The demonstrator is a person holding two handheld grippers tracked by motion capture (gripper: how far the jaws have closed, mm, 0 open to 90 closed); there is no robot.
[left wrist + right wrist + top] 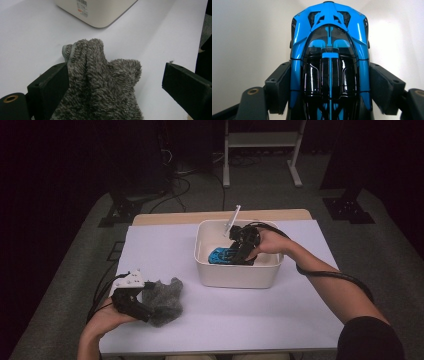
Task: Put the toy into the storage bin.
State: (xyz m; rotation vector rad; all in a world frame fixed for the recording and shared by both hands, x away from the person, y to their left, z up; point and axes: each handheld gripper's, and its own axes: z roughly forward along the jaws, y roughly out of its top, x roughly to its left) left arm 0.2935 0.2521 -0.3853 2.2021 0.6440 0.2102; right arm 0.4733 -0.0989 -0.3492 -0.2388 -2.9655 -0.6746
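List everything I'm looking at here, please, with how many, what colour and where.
toy car: one, blue and black, inside the bin, between the right gripper's jaws
bin: one, white, middle of the table
fluffy cloth: one, grey, near left of the table
table: one, white top
metal frame: one, white, on the floor beyond the table
left gripper: open, cloth touching one jaw
right gripper: down in the bin, jaws against the car's sides

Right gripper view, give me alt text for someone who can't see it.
A blue and black toy car sits clamped between the right gripper's two black jaws, which press against its sides. Pale walls of the white bin rise on both sides of it.
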